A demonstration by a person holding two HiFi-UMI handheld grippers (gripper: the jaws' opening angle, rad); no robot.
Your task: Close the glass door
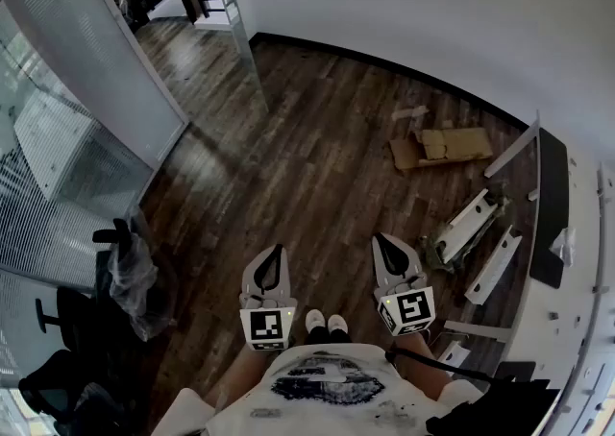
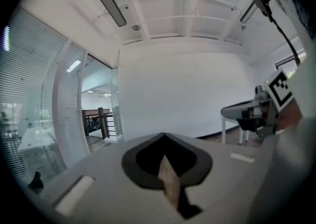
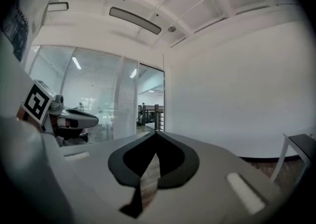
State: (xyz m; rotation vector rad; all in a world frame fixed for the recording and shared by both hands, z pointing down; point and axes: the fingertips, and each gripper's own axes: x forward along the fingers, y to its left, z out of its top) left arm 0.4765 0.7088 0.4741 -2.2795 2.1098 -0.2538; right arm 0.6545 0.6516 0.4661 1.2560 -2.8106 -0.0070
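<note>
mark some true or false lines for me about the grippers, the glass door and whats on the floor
1. The left gripper and the right gripper are both shut with nothing between the jaws. True.
2. The left gripper touches the glass door. False: it is held well short of the door, over the floor.
3. The glass door stands open, with another room showing past it. True.
4. Flattened cardboard lies on the person's left. False: it lies on the right, near the white panels.
5. The floor is grey tile. False: it is dark wood planks.
</note>
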